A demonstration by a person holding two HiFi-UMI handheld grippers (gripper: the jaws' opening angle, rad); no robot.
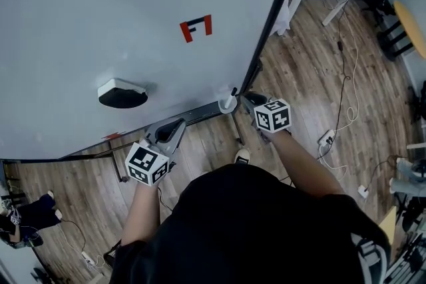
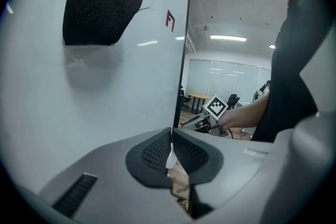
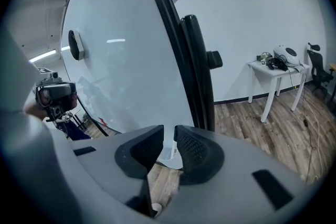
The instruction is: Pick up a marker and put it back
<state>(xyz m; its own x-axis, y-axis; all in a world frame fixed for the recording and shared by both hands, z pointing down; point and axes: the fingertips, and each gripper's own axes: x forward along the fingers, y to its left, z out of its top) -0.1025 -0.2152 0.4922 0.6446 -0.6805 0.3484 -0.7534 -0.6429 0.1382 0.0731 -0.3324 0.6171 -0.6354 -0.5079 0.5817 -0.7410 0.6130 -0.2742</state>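
In the head view, the whiteboard (image 1: 100,10) fills the upper left. It bears a red and black mark (image 1: 196,28), and a dark eraser (image 1: 122,94) clings to it lower down. A tray (image 1: 193,116) runs along the board's bottom edge. At the tray's right end, by the board's dark frame, stands a white holder (image 1: 227,104) with the marker (image 1: 233,91) upright in it, dark tip upward. The right hand-held gripper (image 1: 245,98) points at that holder from just beside it. The left hand-held gripper (image 1: 177,124) sits near the tray, well apart from the marker. Below both lies the wooden floor (image 1: 313,76).

In the left gripper view, the left hand-held gripper (image 2: 171,131) has its jaws pressed together at the tips, with nothing held. The eraser is high on the board ahead of it, and the right hand-held gripper's marker cube (image 2: 215,106) shows past the board's edge.

In the right gripper view, the right hand-held gripper (image 3: 169,131) has its jaws a little apart. In the gap we see a white piece with small print, probably the marker's barrel over the holder, though the jaws cover most of it. The pads stand clear of it on both sides, so we see no grip. The board's dark frame (image 3: 197,76) rises straight ahead, and a white worktop (image 3: 275,66) stands far off to the right.
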